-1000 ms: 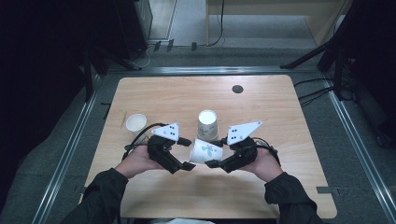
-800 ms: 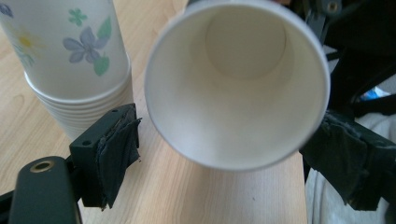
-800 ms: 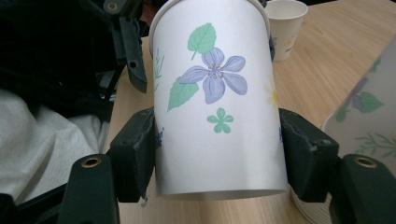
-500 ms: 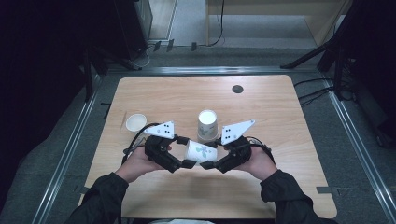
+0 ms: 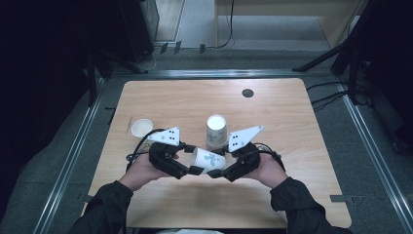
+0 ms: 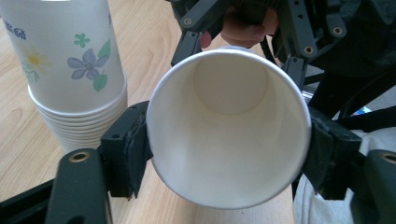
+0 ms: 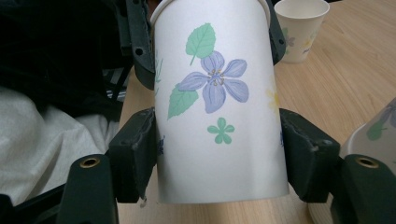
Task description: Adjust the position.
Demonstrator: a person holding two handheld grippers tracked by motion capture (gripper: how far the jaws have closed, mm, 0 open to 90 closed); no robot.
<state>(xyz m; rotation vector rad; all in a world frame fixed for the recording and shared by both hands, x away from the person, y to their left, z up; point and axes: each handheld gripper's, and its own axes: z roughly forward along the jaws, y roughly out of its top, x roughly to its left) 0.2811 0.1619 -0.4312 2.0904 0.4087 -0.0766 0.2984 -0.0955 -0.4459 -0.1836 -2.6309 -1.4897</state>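
Left gripper (image 5: 195, 163): jaws have just been closing and now press the rim end of the cup (image 5: 208, 160), 1 pad on each side of the open mouth, as its own view shows (image 6: 229, 126)
Change: a second ago this gripper stood wide beside the cup; now both grippers hold it
Loose cup (image 5: 141, 127): upright on the table (image 5: 292, 146), left of the hands and well apart from them, untouched
Cup: lying sideways above the table between the 2 grippers, mouth toward the left hand, base toward the right
Stack (image 5: 215, 130): upside-down cups just behind the held one
Right gripper (image 5: 214, 173): narrow, clamped on the cup's base end, pads on either side of the flowered wall (image 7: 217, 107)
Meaning: looks like a hand-over or a pull-apart; with 2 grips on it, the right could let go, or the hands could draw apart if 2 nested cups are stuck
Risk: thin paper wall may dent under the squeeze
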